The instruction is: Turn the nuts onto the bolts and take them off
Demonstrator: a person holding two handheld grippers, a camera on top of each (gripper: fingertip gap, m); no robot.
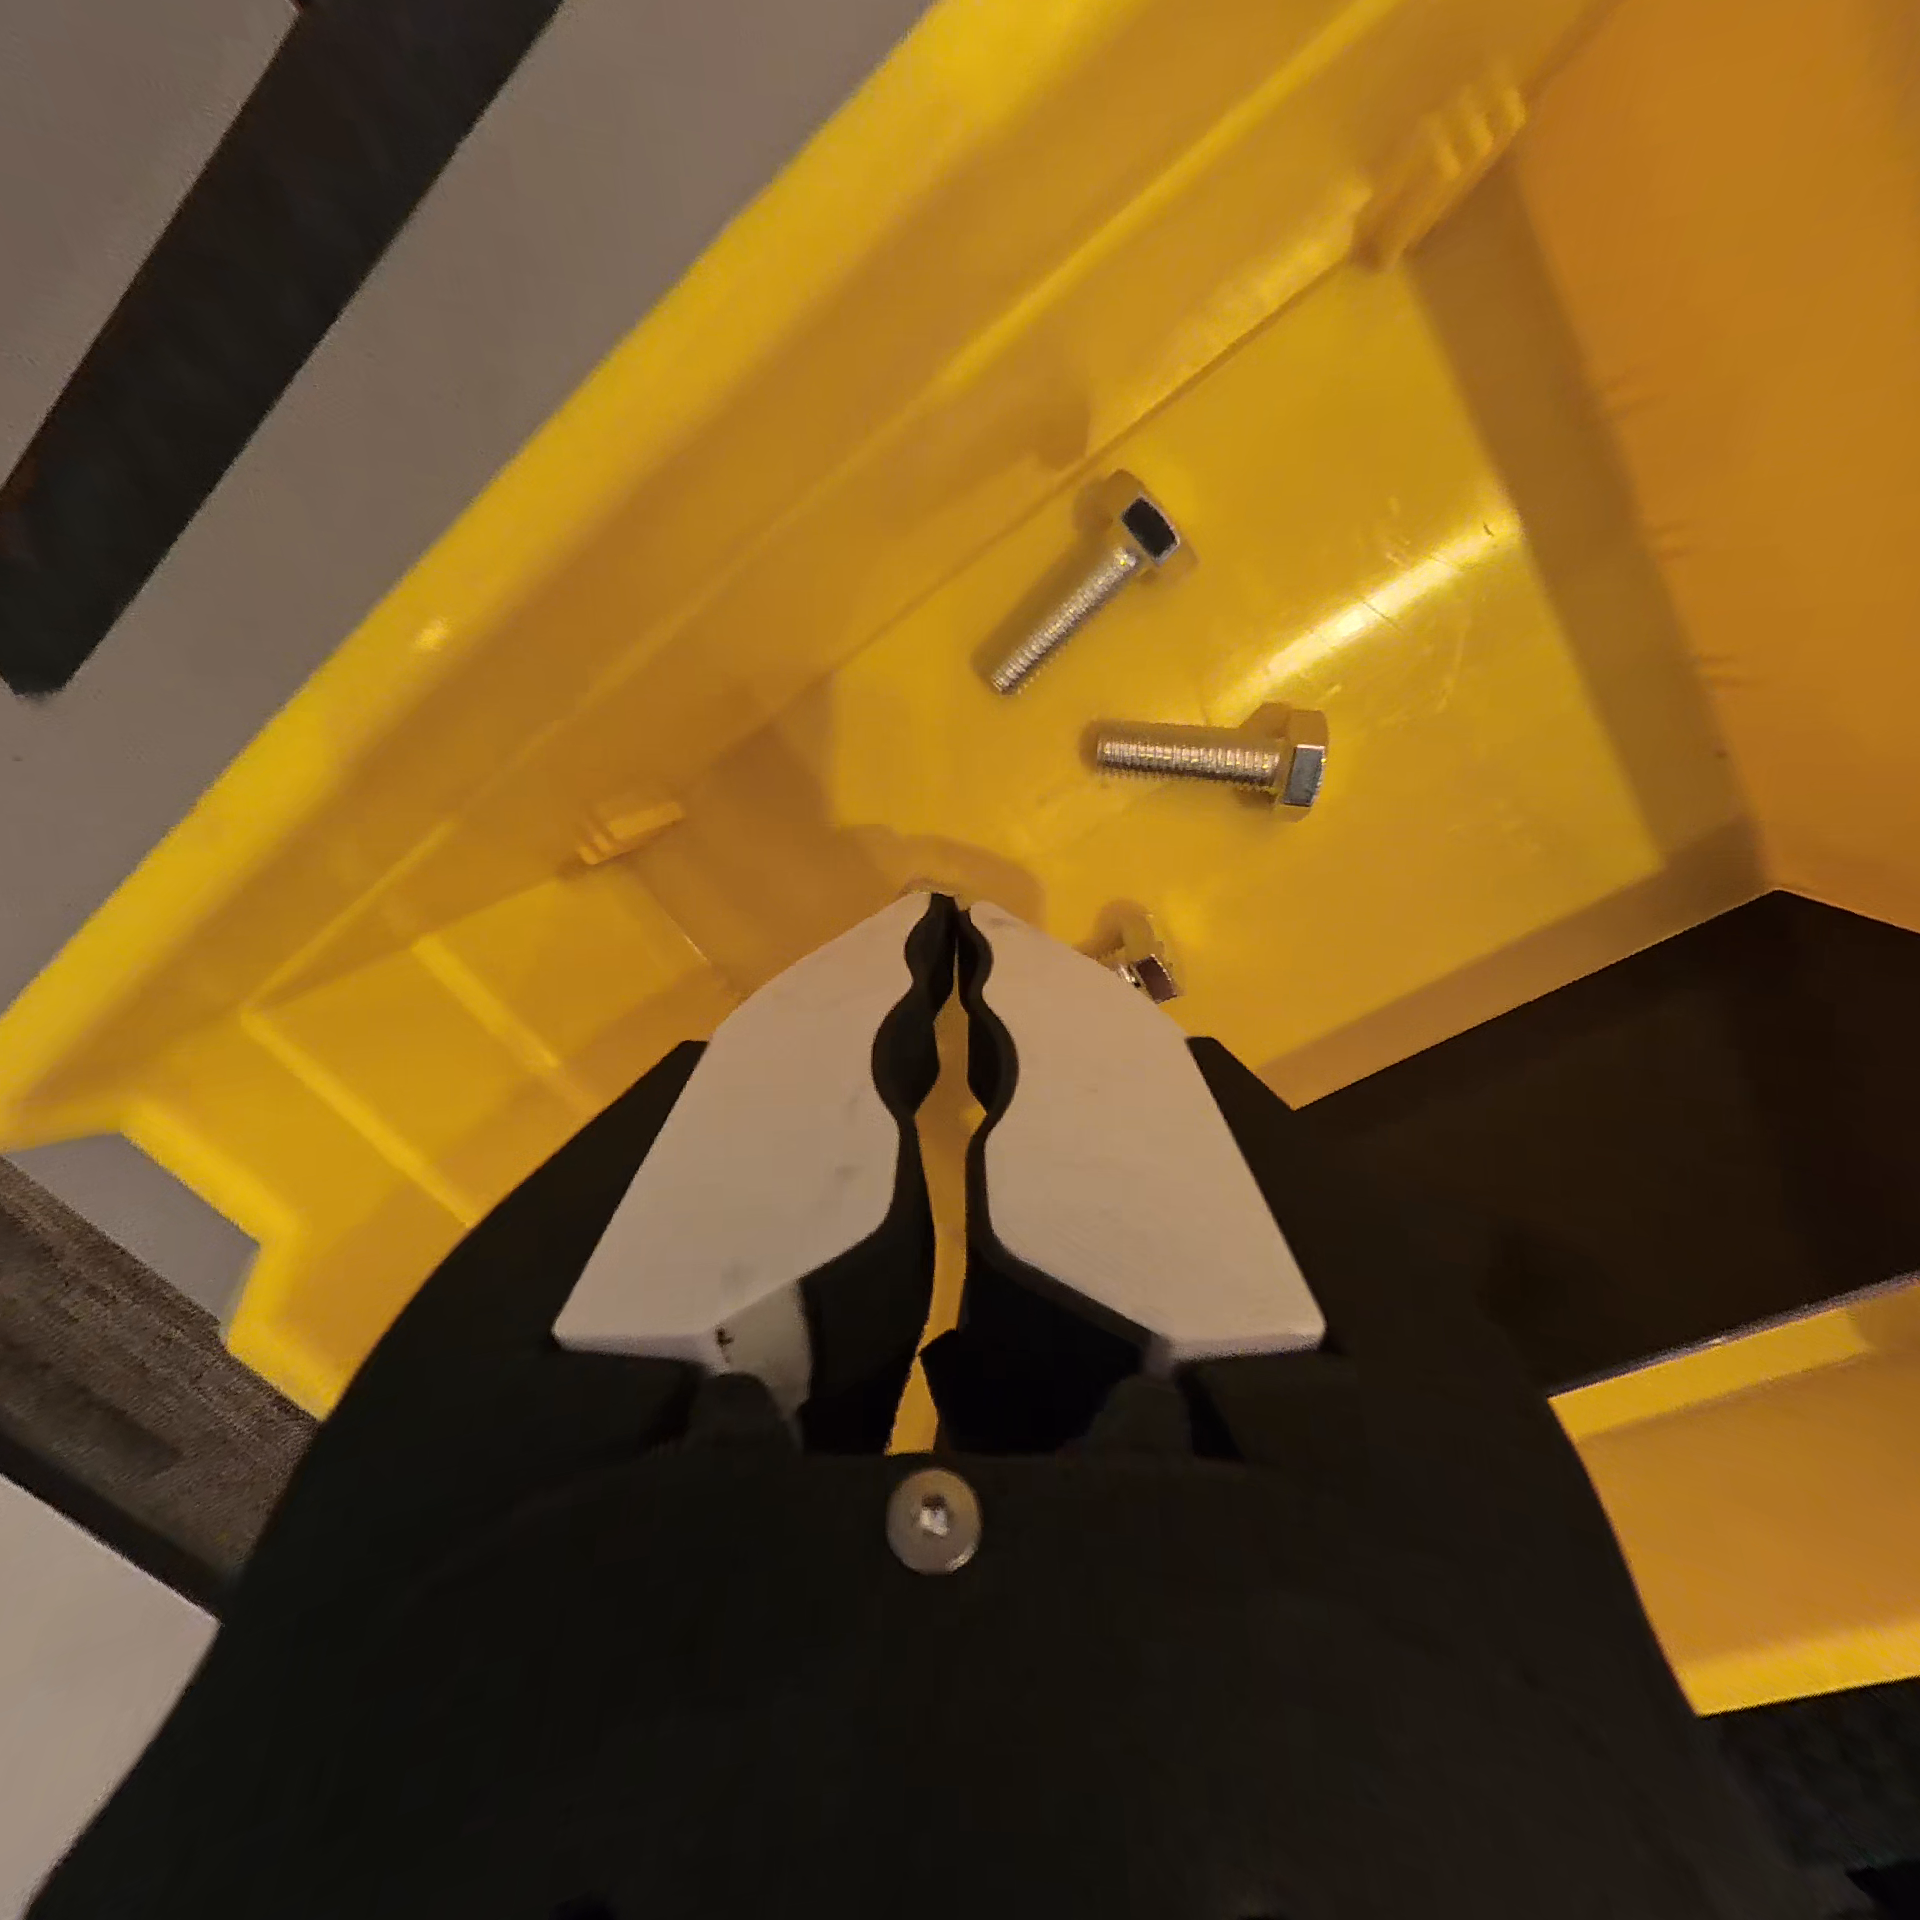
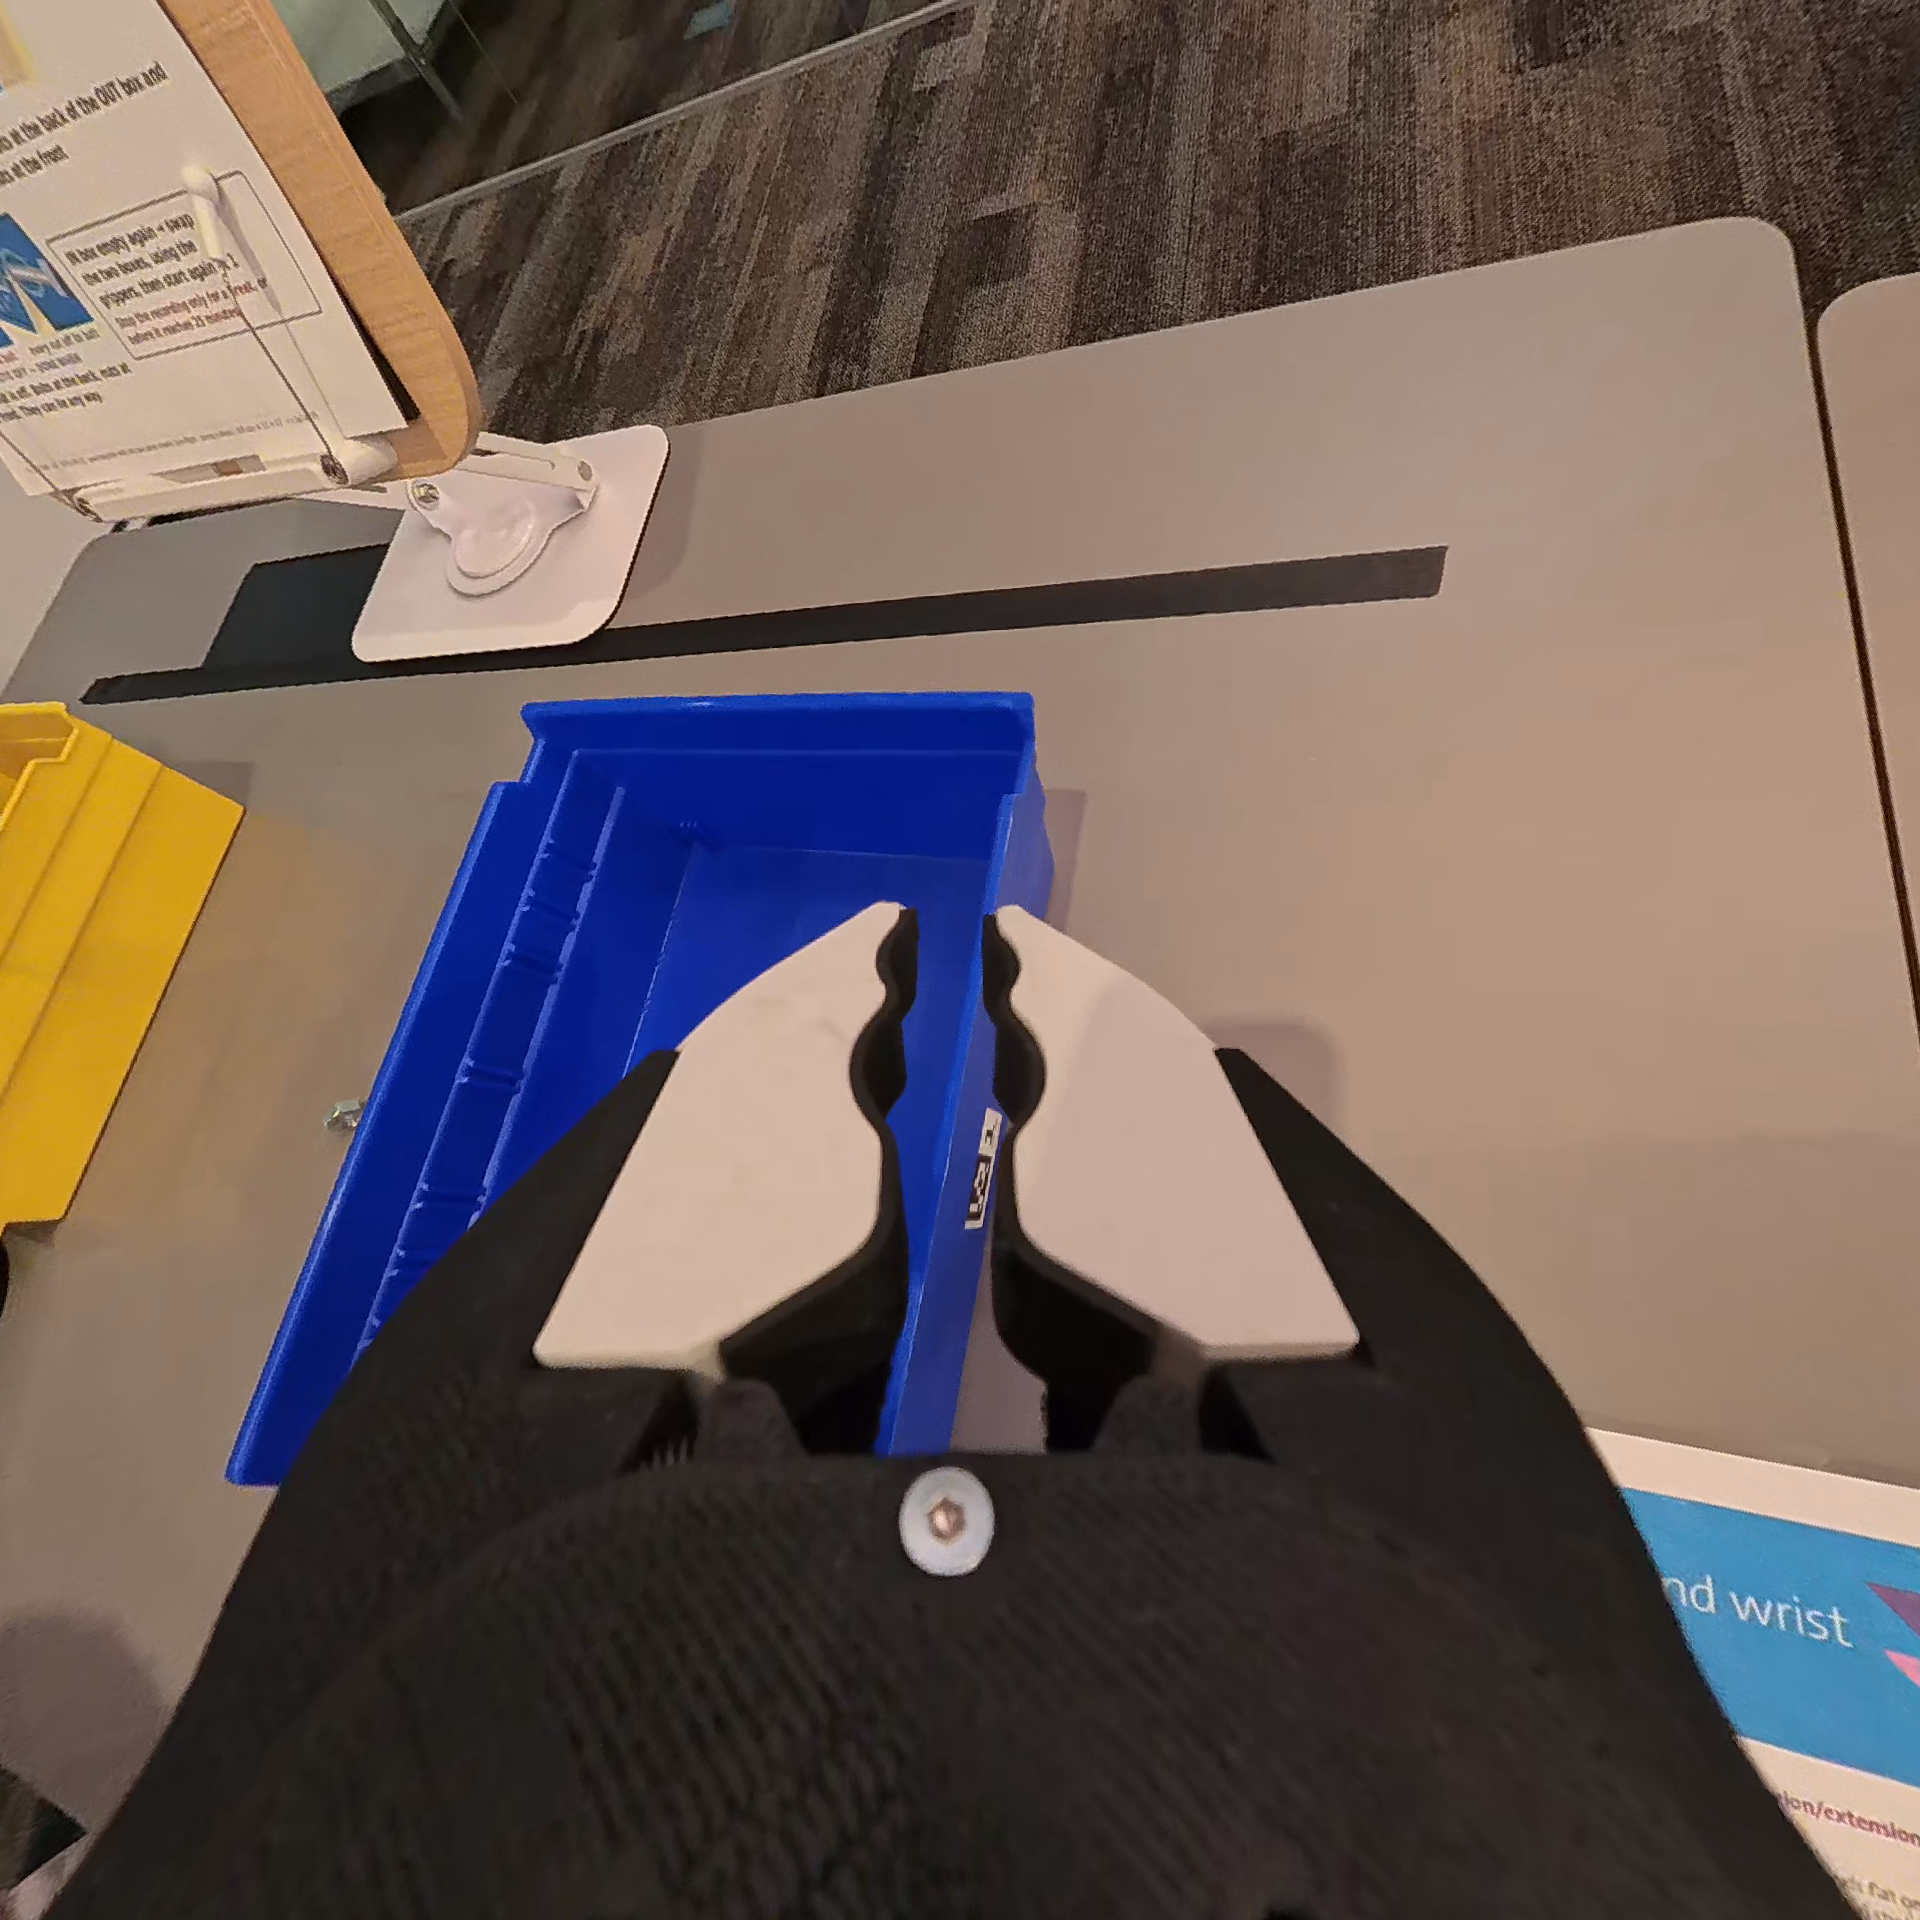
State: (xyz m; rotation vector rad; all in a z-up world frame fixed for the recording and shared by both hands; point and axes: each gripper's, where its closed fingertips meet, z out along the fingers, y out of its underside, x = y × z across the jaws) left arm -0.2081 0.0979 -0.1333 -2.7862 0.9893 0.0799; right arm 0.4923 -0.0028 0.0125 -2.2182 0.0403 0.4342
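In the left wrist view my left gripper (image 1: 948, 904) is inside the yellow bin (image 1: 935, 312), with its fingers closed together just above the floor. A small pale glint shows at the tips; I cannot tell what it is. Two silver hex bolts (image 1: 1081, 592) (image 1: 1205, 753) lie loose on the bin floor beyond the tips. A third metal piece (image 1: 1138, 961) shows partly beside the right finger. In the right wrist view my right gripper (image 2: 948, 920) hangs over the right wall of the blue bin (image 2: 727, 790). Its fingers stand a little apart astride the wall, and a strip of table shows between the wall and the right pad.
A grey table (image 2: 1455, 831) carries both bins; the yellow bin (image 2: 94, 935) shows at the left. A small metal nut (image 2: 341, 1117) lies on the table between them. A document stand on a white base (image 2: 509, 551) and a black tape strip (image 2: 1039, 603) are behind. A printed sheet (image 2: 1787, 1662) lies at the front right. The grippers' ends are close to 70 cm from one another.
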